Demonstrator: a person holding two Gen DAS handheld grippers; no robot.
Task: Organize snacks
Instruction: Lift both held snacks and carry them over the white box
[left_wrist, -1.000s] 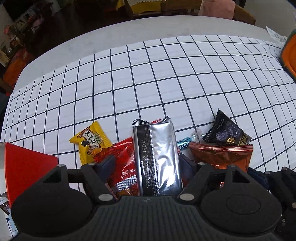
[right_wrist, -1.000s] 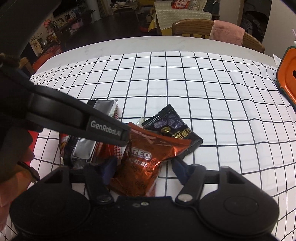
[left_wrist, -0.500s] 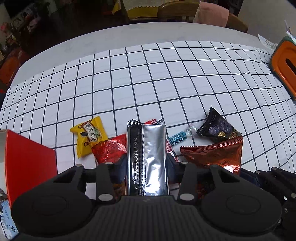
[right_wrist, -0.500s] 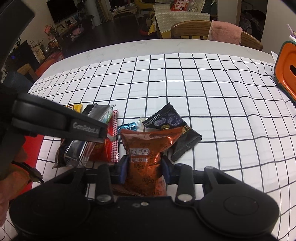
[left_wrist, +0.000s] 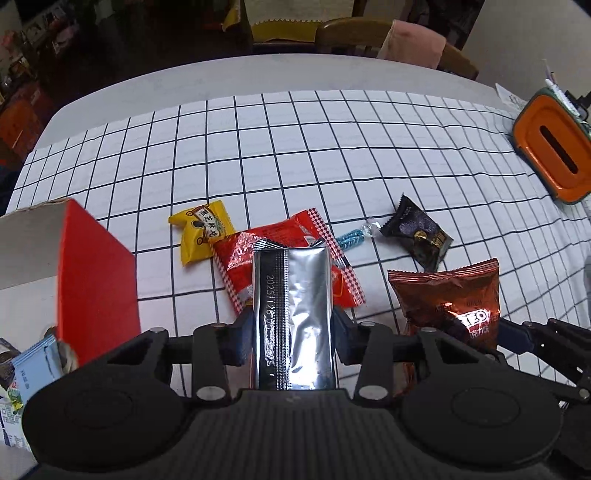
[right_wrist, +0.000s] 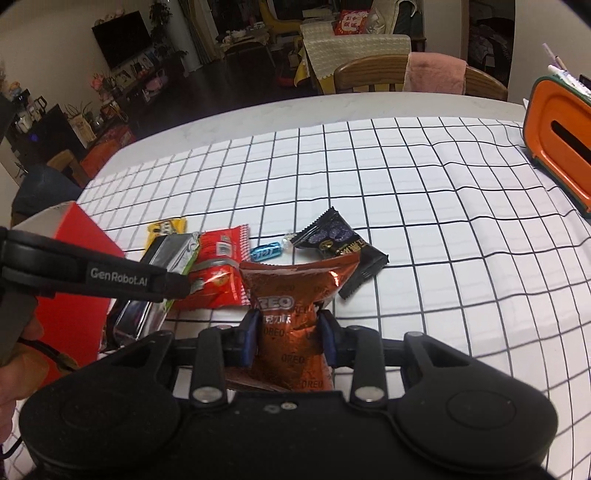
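Observation:
My left gripper (left_wrist: 291, 325) is shut on a silver foil snack pack (left_wrist: 291, 317), held above the checked cloth. My right gripper (right_wrist: 288, 328) is shut on a copper-brown Oreo bag (right_wrist: 295, 295), lifted off the table; that bag (left_wrist: 450, 299) also shows at the right of the left wrist view. On the cloth lie a red snack packet (left_wrist: 280, 247), a yellow packet (left_wrist: 201, 230), a small blue wrapped candy (left_wrist: 351, 238) and a black packet (left_wrist: 419, 232). A red box (left_wrist: 96, 273) stands at the left, close to the left gripper.
The white checked tablecloth (left_wrist: 332, 147) covers a grey table. An orange tissue holder (left_wrist: 554, 147) sits at the far right edge. Small blue-and-white packs (left_wrist: 33, 362) lie by the red box. Wooden chairs (right_wrist: 417, 74) with a pink cloth stand behind the table.
Both grippers closed on their packs, the left on the silver pack and the right on the Oreo bag, then lifted them off the cloth. The red box has come closer at the left.

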